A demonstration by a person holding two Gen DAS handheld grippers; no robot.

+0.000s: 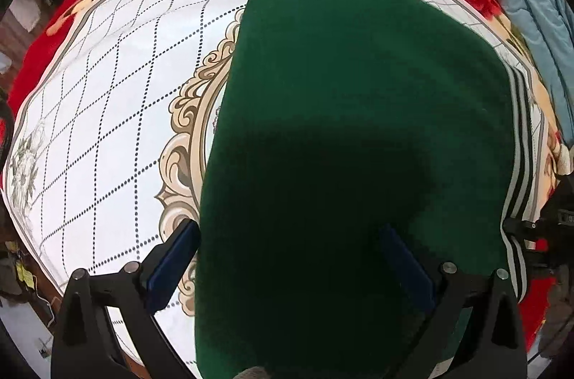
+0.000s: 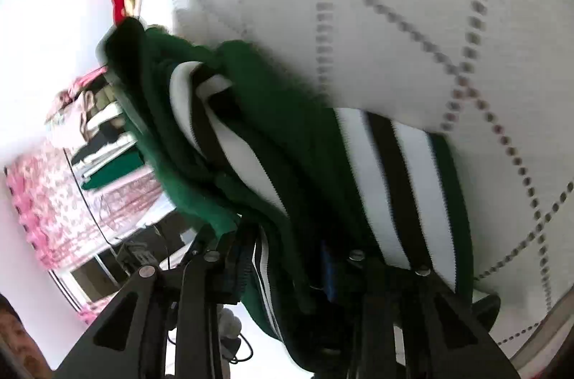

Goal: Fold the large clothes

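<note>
Both grippers worked one green garment (image 1: 344, 99) on the white sheet (image 1: 118, 113): left gripper (image 1: 290, 257) hung wide open, empty, while right gripper (image 2: 287, 257) pinched the striped edge (probably for folding).
</note>
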